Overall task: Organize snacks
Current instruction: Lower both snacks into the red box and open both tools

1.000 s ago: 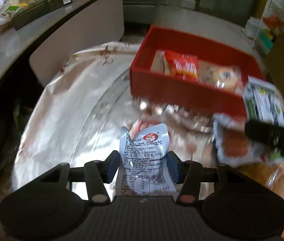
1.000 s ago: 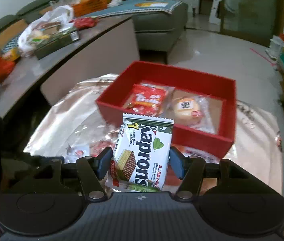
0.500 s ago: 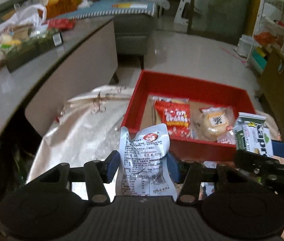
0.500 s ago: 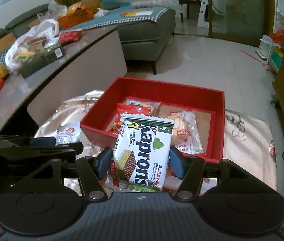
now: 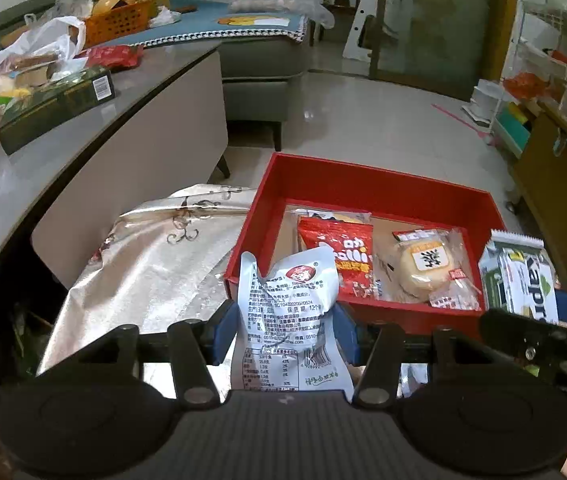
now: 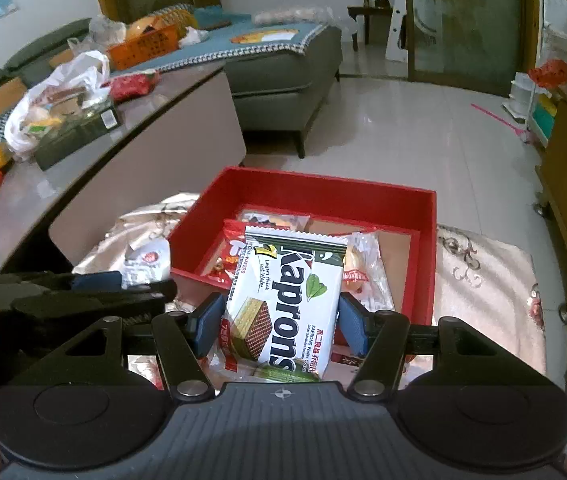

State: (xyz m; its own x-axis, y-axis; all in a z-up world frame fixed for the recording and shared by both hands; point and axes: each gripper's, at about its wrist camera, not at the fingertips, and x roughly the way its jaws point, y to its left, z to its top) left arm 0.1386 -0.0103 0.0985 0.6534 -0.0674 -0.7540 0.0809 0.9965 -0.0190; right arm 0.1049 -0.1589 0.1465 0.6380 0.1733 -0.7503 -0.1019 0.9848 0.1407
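Left wrist view: left gripper (image 5: 285, 330) jaws clamp a silver pouch (image 5: 289, 312), held upright just near of the red box (image 5: 363, 184) on the shiny cloth (image 5: 155, 264). Inside the box: red packet (image 5: 343, 260) & wrapped bun (image 5: 427, 268). Right wrist view: right gripper (image 6: 279, 326) jaws clamp a wafer pack (image 6: 283, 300), held near the box's front wall. Left gripper w/ pouch shows at left there.

You have two grippers in view, the left gripper (image 5: 285, 330) and the right gripper (image 6: 279, 322), each clamping one packet: one silver pouch (image 5: 289, 320) and one wafer pack (image 6: 283, 300). You see one red box (image 5: 367, 188) holding at least three wrapped snacks. One patterned cloth (image 5: 155, 272) lies underneath.
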